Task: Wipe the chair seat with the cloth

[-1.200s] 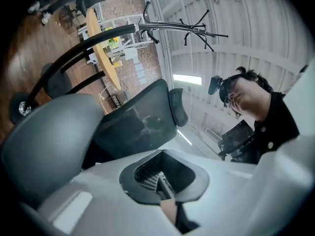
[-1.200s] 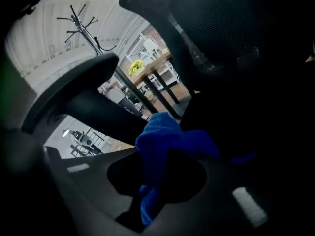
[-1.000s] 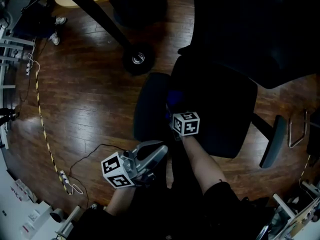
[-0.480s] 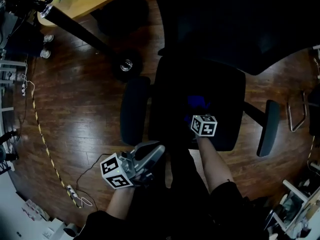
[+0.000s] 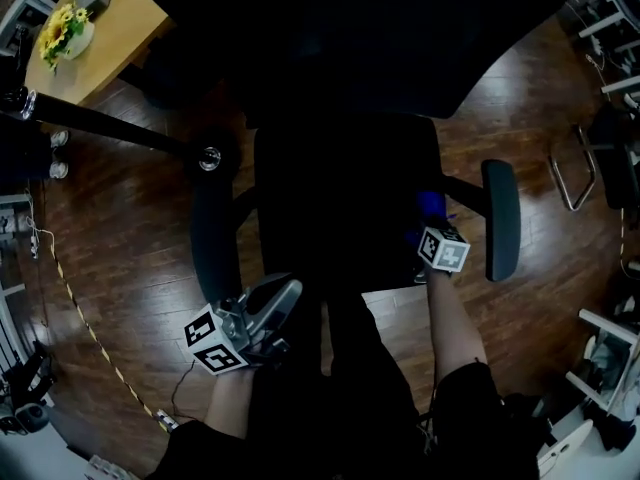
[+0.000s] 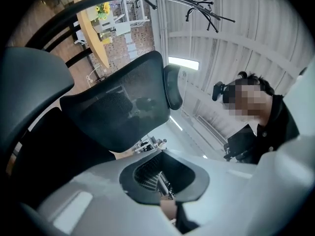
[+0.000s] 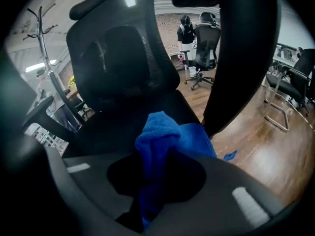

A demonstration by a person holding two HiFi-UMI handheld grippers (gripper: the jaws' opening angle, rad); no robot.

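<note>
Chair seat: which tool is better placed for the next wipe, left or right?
Right. The right tool grips the blue cloth at the chair seat's right edge; the left tool holds nothing, off the front-left corner.

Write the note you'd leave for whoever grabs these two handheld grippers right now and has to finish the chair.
Right gripper: shut on the blue cloth, at the chair seat's right edge beside the right armrest.
Left gripper: shut, empty, off the seat near its front left corner.
Done: one sweep from the seat's left side to here.
Left: probably the seat area nearer the backrest.
</note>
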